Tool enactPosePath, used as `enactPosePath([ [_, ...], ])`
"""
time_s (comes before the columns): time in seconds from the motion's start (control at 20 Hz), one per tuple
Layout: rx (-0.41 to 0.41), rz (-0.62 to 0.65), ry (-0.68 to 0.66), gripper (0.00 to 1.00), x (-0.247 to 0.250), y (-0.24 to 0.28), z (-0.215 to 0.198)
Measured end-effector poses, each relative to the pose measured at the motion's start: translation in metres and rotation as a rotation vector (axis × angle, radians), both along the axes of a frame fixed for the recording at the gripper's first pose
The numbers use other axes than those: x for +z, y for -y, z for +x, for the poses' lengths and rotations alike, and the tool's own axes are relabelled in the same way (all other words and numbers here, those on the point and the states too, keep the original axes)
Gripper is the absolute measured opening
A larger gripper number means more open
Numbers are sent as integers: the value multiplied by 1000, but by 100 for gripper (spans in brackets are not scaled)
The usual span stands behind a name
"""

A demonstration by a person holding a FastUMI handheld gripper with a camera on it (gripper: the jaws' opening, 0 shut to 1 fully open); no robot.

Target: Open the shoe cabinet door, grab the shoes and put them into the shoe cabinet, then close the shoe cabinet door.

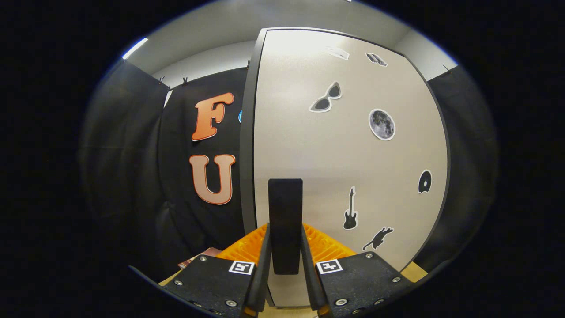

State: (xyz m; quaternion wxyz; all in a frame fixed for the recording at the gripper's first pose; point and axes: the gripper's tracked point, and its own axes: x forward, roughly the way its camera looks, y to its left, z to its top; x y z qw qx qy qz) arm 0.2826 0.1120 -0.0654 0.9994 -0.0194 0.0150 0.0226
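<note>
The shoe cabinet door (344,150) is a pale panel with a dark frame, close in front of me and dotted with small stickers (sunglasses, moon, guitar, cat). A black upright handle (285,207) stands on the door near its left edge. My gripper (285,236) is shut on that handle, one finger pressing each side of its lower half. The door's left edge (247,145) stands out against the black cloth wall behind, so the door looks swung a little out.
Black cloth booth walls (132,154) hang left and right of the cabinet. A brownish object (205,255) lies low by the left finger, too hidden to name. A strip of light wooden floor (414,271) lies by the right finger.
</note>
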Motion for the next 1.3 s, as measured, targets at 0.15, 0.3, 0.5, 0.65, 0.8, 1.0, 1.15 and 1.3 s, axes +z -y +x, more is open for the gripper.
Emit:
enactPosePath([
  [0.15, 13, -5, -8, 36, 1, 1, -3],
  [0.3, 21, -21, -9, 36, 4, 1, -15],
  [0.5, 34, -13, -1, 36, 5, 8, -36],
  [0.65, 41, -16, 3, 35, 6, 14, -51],
  [0.8, 54, -10, 1, 35, 8, 19, -64],
  [1.0, 78, 19, -2, 35, 9, 27, -79],
  [1.15, 88, 14, -6, 35, 9, 34, -87],
  [1.3, 105, 27, -11, 33, 10, 36, -91],
])
